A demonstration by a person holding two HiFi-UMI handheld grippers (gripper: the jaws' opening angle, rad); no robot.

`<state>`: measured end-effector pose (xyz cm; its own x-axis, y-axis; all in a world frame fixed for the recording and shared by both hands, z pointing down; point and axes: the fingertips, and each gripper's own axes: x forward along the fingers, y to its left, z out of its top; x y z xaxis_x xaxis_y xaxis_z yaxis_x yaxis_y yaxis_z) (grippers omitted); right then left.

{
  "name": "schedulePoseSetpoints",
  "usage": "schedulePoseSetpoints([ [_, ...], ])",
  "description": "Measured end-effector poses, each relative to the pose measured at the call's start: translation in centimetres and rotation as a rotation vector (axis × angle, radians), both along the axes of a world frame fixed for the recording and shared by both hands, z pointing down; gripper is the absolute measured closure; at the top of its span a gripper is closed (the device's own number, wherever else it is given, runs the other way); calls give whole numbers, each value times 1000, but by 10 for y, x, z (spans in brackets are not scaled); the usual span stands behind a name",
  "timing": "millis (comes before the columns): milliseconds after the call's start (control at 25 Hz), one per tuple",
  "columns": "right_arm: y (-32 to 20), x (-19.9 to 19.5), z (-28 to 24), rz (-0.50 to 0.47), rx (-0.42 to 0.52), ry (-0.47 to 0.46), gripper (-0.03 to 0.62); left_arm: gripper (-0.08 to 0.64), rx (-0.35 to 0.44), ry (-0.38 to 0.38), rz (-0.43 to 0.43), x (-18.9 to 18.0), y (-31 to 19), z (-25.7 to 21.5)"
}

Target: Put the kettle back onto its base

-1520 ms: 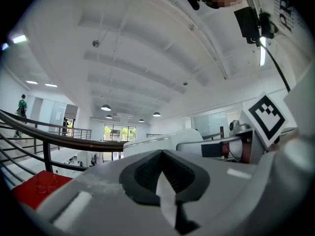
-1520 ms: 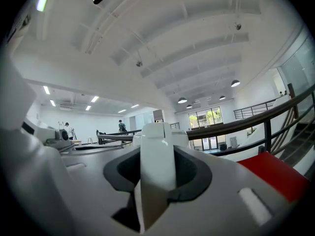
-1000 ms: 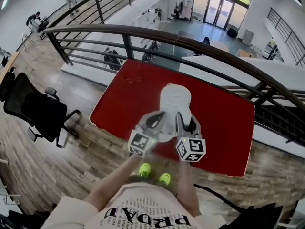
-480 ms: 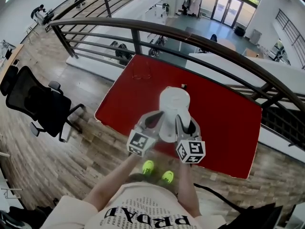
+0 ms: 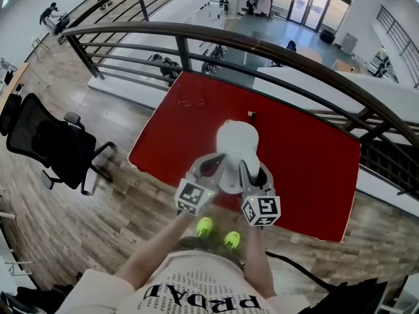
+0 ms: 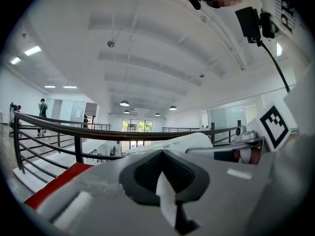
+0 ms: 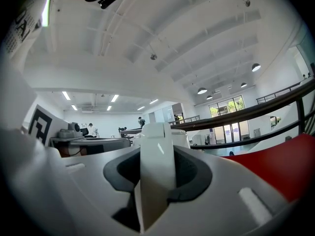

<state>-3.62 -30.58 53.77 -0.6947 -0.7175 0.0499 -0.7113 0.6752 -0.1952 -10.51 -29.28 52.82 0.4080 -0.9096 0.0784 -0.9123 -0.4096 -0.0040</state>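
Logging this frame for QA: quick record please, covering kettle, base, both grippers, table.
kettle: white, held by both grippers over the table
left gripper: shut on kettle
right gripper: shut on kettle
table: red top
base: not visible in any view

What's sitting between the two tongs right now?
The white kettle, seen in the head view; left tongs and right tongs both pinch it.
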Motion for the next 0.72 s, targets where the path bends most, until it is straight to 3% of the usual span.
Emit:
schedulePoseSetpoints([
  [720, 26, 14, 17, -50, 56, 12, 457, 555, -30, -28, -10, 1, 19, 6],
])
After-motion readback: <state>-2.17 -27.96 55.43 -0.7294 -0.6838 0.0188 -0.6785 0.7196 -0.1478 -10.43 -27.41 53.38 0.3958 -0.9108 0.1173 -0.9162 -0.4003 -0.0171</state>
